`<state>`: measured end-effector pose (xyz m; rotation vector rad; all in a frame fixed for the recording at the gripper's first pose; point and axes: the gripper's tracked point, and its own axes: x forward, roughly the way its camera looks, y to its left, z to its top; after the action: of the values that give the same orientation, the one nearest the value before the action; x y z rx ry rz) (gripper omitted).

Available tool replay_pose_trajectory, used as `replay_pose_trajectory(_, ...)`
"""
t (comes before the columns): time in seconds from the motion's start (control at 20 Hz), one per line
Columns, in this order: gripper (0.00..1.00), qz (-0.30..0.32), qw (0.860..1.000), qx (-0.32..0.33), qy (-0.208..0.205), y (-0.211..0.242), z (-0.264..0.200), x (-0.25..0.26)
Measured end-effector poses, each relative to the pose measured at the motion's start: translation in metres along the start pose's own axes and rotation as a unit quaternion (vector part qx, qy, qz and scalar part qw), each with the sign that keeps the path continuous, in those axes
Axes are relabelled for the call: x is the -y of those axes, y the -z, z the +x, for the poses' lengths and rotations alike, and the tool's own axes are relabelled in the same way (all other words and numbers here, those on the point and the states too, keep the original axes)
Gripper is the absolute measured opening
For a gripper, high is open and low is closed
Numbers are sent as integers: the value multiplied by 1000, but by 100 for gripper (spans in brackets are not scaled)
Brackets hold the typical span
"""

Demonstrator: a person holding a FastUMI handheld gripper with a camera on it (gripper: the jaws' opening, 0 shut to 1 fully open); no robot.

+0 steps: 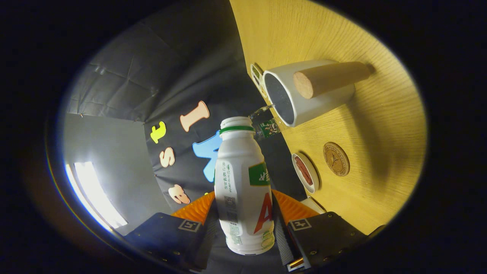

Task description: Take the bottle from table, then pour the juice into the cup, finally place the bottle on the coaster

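Note:
My gripper (243, 209) is shut on a white bottle (243, 182) with a green neck band and a green and red label, one finger pressing each side of its body. The view is rolled, so the wooden table (380, 125) stands along the right side. That puts the bottle on its side, roughly level with the tabletop. Its uncapped mouth sits above and just short of the rim of the white cup (304, 99). The cup has a wooden handle (327, 78) and a dark inside. A round wooden coaster (336, 159) lies on the table nearer my fingers than the cup.
A small white dish (305, 172) with something red in it lies beside the coaster. A clear bottle (266, 125) with a green label stands just beyond the white bottle's mouth, near the cup. A flat patterned card (258, 78) lies behind the cup at the table's edge.

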<state>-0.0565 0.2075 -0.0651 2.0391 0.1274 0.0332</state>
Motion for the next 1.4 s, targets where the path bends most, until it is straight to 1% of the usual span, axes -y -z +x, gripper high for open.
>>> replay_pose_trajectory(0.4, 69, 17, 1000, 9, -1, -1, 1, -4)
replay_pose_trajectory(0.8, 69, 29, 999, 21, -3, -13, -5, 0)
replay_pose_trajectory(1.4, 70, 59, 997, 46, -4, -23, -1, -3)
